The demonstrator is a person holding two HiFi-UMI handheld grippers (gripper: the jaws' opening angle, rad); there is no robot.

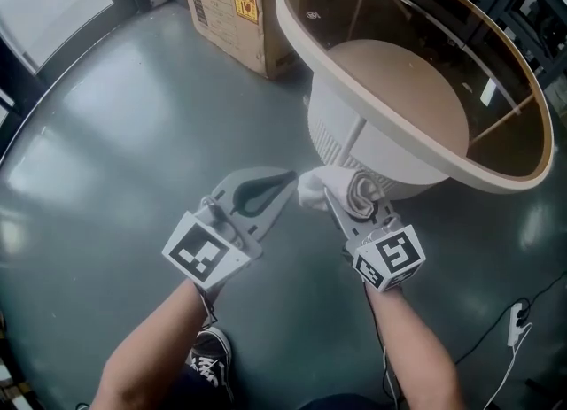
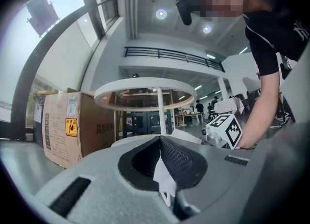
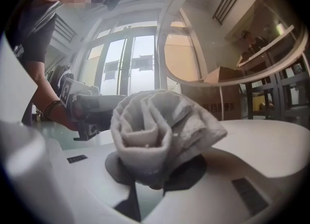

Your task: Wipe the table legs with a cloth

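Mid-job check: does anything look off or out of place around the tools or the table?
One oddity: a small white scrap is pinched in the closed left tool; what it is can't be told. The right tool grips the rolled cloth, and the table stands upright.

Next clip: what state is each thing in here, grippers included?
left gripper: jaws shut, pinching what looks like a white corner of the cloth.
right gripper: shut on the cloth.
cloth: rolled up, held off the floor, near the table's base.
table: standing upright.
cardboard box: standing on the floor behind the table.
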